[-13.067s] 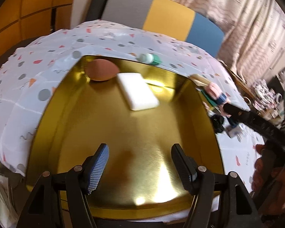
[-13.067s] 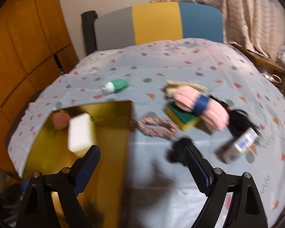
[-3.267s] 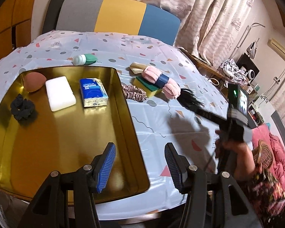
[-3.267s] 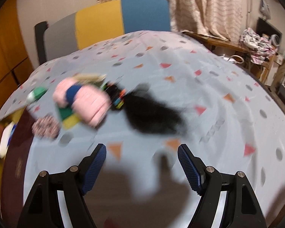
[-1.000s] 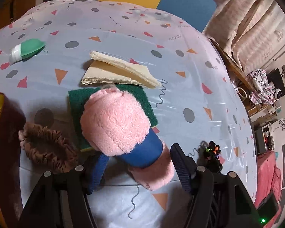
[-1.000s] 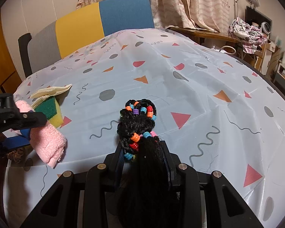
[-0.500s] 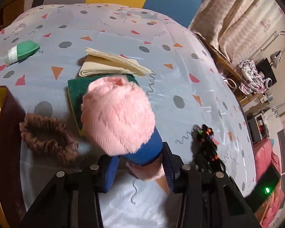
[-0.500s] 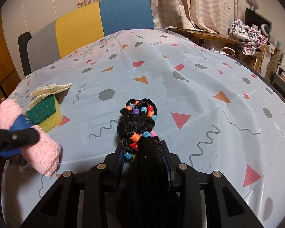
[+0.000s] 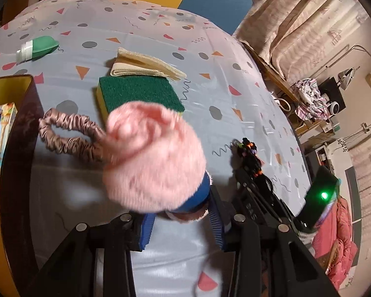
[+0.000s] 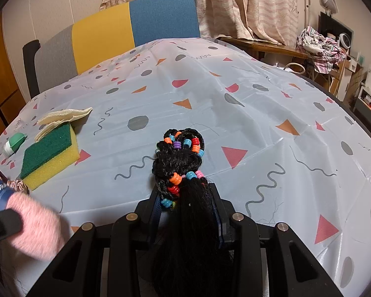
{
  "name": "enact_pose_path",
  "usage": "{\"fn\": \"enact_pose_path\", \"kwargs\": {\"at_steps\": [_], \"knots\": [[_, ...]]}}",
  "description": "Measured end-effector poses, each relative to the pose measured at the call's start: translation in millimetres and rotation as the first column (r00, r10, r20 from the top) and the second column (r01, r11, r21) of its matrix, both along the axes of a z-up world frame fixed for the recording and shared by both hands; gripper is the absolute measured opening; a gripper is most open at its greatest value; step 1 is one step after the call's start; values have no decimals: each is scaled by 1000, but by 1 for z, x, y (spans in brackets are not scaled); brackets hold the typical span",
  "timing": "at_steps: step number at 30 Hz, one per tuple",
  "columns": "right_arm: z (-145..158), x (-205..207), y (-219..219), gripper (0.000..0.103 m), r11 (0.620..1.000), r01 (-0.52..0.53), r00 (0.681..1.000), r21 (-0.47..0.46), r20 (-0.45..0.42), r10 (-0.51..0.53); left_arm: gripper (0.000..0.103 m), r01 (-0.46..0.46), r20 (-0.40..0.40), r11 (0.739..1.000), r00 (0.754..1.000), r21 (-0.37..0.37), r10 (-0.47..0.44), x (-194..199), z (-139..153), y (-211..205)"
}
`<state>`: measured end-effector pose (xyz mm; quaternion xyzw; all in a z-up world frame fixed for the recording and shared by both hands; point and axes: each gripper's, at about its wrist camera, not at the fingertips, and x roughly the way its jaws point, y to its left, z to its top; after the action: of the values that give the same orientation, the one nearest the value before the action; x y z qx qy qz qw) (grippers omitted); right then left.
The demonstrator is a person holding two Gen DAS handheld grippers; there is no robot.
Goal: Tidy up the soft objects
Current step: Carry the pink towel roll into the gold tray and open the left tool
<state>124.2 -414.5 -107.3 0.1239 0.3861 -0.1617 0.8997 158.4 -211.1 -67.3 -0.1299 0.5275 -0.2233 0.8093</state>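
A pink rolled towel (image 9: pixel 153 158) with a blue band sits between the pads of my left gripper (image 9: pixel 181 212), whose jaws are closing on the band. The roll hangs clear of the tablecloth, in front of the green-and-yellow sponge (image 9: pixel 138 94). In the right wrist view the towel (image 10: pixel 34 225) shows blurred at the lower left. My right gripper (image 10: pixel 185 205) is shut on a black braided hairpiece (image 10: pixel 180 158) with coloured beads, low over the cloth. The hairpiece (image 9: pixel 249 151) also appears to the right in the left wrist view.
A mauve scrunchie (image 9: pixel 69 133) lies left of the towel, beside the gold tray (image 9: pixel 19 148) holding a blue tissue pack (image 9: pixel 0 128). A folded cream cloth (image 9: pixel 143 66) lies behind the sponge. A green bottle (image 9: pixel 37 47) lies at the far left. A chair (image 10: pixel 136 24) stands behind the table.
My left gripper closed on the pink towel's blue band and lifted it off the sponge, drawing it back toward the scrunchie. The right gripper and hairpiece stayed still.
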Motion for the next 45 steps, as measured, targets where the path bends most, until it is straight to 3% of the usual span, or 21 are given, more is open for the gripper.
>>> {"fn": "enact_pose_path", "kwargs": {"at_steps": [23,34,45], "knots": [[0,3,7,35,999,8,1000,-46,-24,-9,39,50,55,995,997,-91,-45,-57,29,71],[0,4,9,35,998,11,999,-65,-34,-14,39,-28,134,991,990,-130,45,-70,65,153],[0,5,12,35,996,13,999,-86,-45,-17,39,-190,60,976,979,-103,196,-65,46,243]]}}
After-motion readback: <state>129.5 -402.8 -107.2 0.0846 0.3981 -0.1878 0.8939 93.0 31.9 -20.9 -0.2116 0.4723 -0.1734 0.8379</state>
